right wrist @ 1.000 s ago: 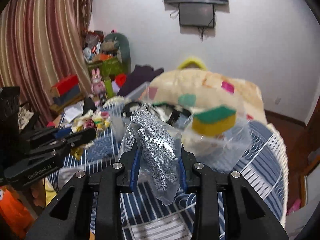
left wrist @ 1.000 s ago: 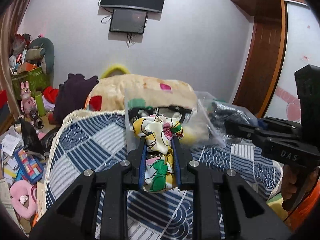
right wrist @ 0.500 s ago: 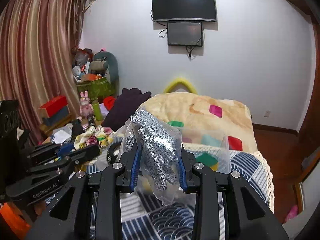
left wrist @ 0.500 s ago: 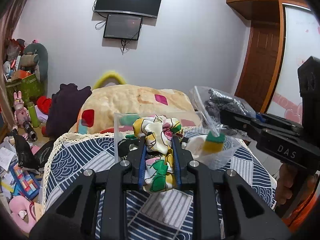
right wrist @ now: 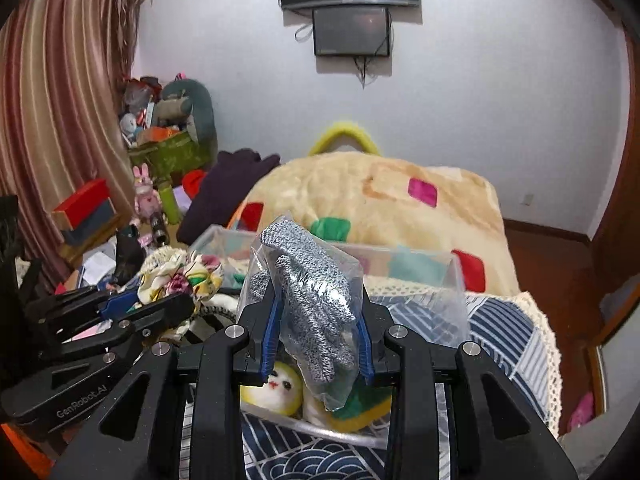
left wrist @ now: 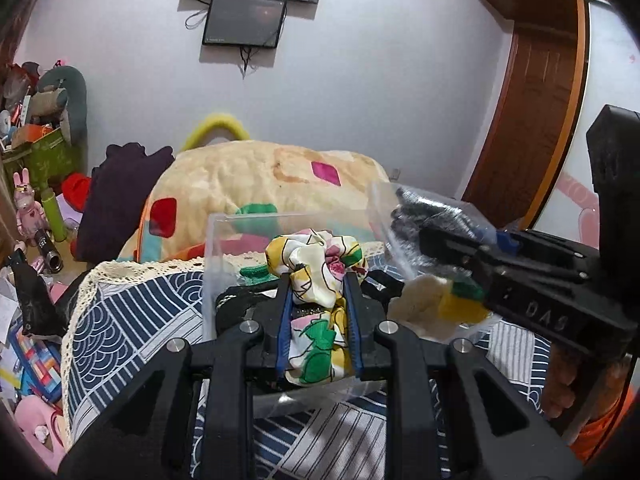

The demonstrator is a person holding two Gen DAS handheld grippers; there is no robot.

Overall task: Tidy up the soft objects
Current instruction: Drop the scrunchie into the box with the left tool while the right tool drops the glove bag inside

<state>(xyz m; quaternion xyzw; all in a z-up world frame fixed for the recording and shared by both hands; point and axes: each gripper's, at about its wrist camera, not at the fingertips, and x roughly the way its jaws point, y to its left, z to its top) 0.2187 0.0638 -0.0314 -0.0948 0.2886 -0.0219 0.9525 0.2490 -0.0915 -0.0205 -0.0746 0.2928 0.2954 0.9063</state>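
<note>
My left gripper (left wrist: 316,280) is shut on a floral scrunchie (left wrist: 316,272), white with yellow, green and pink, held above a clear plastic box (left wrist: 224,236). My right gripper (right wrist: 318,300) is shut on a grey knit glove in a clear bag (right wrist: 316,300), over the same box (right wrist: 452,272). In the box lie a yellow-and-green sponge (right wrist: 360,408), a small white-and-yellow plush face (right wrist: 276,388) and a black item (left wrist: 240,304). The right gripper also shows in the left wrist view (left wrist: 432,236), and the left gripper with the scrunchie in the right wrist view (right wrist: 176,300).
The box stands on a blue-and-white patterned quilt (left wrist: 132,320) with a lace edge. Behind it is a cream blanket mound (left wrist: 260,180) with coloured patches and a dark purple cloth (left wrist: 116,192). Toys and boxes clutter the floor at left (right wrist: 92,216). A wooden door (left wrist: 532,120) is at right.
Both grippers have come in over the clear box, still holding the scrunchie and the bagged glove. The views now tilt down toward the box contents.
</note>
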